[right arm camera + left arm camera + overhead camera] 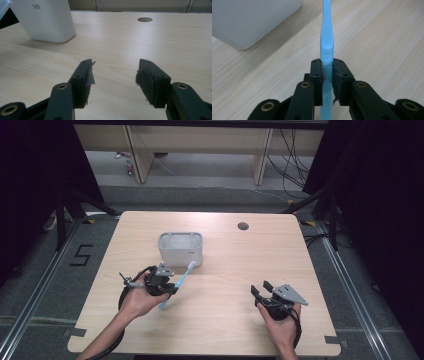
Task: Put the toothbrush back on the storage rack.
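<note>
While the right tongs (113, 82) wait open and empty over the bench (240, 270), the left tongs (328, 75) clamp a light, stiff, slick blue toothbrush (326, 37) at its ribbed handle, best gripped there, its head just beside the white holder (180, 247).

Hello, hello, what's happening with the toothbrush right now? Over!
Left gripper shut on blue toothbrush, beside white holder. Right gripper open, empty, over the table. Nothing in the way.
</note>
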The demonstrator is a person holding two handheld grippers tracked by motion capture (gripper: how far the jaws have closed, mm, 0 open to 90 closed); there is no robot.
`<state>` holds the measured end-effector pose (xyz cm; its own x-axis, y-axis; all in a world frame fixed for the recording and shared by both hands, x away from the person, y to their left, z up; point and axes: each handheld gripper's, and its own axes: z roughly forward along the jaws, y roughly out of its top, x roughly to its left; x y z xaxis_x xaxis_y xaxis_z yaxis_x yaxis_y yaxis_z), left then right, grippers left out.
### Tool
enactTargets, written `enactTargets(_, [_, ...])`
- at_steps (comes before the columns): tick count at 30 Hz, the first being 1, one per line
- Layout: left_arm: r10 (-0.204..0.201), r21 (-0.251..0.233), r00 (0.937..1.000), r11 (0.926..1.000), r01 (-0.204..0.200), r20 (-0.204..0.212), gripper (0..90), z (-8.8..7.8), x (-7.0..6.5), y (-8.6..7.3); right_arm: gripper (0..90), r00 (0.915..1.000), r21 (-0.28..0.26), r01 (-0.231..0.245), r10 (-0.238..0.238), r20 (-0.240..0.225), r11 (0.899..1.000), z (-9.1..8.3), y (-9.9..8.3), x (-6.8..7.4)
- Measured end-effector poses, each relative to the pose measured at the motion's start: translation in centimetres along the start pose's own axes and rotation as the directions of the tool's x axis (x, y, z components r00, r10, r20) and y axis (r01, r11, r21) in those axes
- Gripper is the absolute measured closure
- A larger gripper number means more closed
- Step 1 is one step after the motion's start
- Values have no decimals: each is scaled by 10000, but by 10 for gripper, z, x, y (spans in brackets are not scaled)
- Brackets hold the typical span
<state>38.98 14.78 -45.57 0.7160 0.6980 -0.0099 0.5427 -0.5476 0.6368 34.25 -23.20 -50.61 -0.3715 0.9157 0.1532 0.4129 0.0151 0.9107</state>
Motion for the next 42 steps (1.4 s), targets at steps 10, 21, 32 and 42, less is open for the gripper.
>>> enactTargets(10, [-202,-725,9992,9972,177,-344,785,-5,3,-4,457,9991,-297,363,-370,-218,9989,3,-1,-2])
enactTargets(21, [-232,-1160,9987,9931,178,-451,784,-9,9,-9,453,9977,-308,625,-632,-239,9976,4,-1,-2])
enactTargets(32, [-866,-2040,9937,9764,705,-713,785,-12,12,-12,452,9966,-348,803,-809,-165,9962,4,-1,-3])
enactTargets(42, [-1150,-2531,9897,9632,901,-855,785,-17,16,-12,451,9980,-385,606,-613,-163,9974,4,-2,-1])
